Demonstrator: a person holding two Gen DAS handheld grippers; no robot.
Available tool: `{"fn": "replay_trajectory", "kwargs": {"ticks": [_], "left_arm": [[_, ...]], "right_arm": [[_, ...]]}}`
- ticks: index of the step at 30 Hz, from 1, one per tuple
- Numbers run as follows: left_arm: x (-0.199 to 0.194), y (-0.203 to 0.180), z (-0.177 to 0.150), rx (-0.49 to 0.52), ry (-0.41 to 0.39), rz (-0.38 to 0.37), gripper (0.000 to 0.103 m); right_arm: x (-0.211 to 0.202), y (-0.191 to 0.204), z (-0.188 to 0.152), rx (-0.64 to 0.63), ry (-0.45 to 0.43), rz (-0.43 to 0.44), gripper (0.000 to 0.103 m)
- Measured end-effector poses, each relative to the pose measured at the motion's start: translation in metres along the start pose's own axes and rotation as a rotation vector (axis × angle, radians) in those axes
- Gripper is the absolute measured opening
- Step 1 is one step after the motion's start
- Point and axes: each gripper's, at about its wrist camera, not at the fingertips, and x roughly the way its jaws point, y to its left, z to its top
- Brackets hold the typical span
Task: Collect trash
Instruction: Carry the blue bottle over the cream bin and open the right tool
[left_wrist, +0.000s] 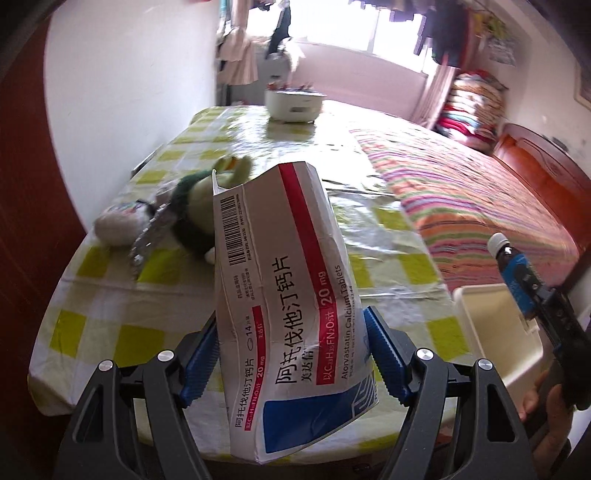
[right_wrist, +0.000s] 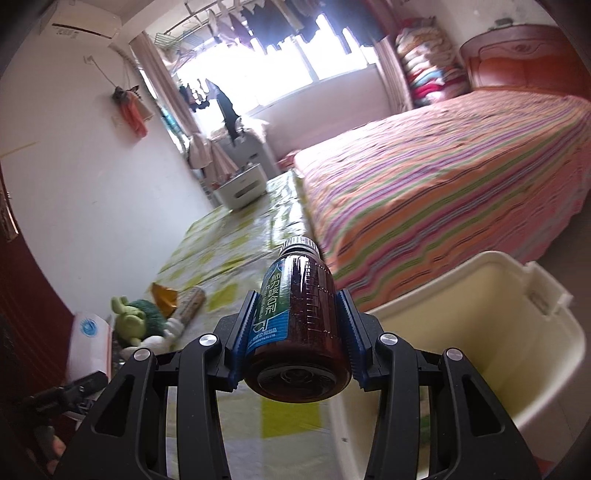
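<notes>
Left wrist view: the left gripper (left_wrist: 291, 354), black-framed with blue ribbed pads, is clamped on a creased white cardboard medicine box (left_wrist: 291, 295) with a red stripe, a blue corner and a barcode. The box stands tilted between the pads, above the table covered by a glossy yellow-green and white checked cloth (left_wrist: 110, 306). On the cloth behind the box lie a green plush toy (left_wrist: 195, 206) and a silvery blister strip (left_wrist: 147, 236); a white lidded appliance (left_wrist: 293, 105) sits at the far end. At right, the right gripper (left_wrist: 535, 295) holds its bottle over a cream plastic bin (left_wrist: 491, 332), which stands just beside the table edge.

Right wrist view: the right gripper (right_wrist: 297, 332) grips a brown translucent plastic medicine bottle (right_wrist: 306, 325) with a teal-blue label and a dark cap, base toward the camera and neck pointing away. The cream bin (right_wrist: 498, 325) lies open at lower right, between the table and the bed with a multicoloured striped cover (right_wrist: 443, 184). Both items are held off the table, neither inside the bin.
</notes>
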Motion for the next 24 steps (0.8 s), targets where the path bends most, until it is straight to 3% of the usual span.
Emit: {"fn": "replay_trajectory", "kwargs": {"ticks": [14, 24], "left_arm": [[-0.023, -0.062, 0.002, 0.182, -0.059, -0.115, 0.072], [-0.032, -0.093, 0.001, 0.260, -0.081, -0.163, 0.072]], "right_arm": [[-0.055, -0.029, -0.007, 0.104, -0.216, -0.170, 0.042], [-0.058, -0.035, -0.009, 0.133, -0.258, -0.222, 0.044]]}}
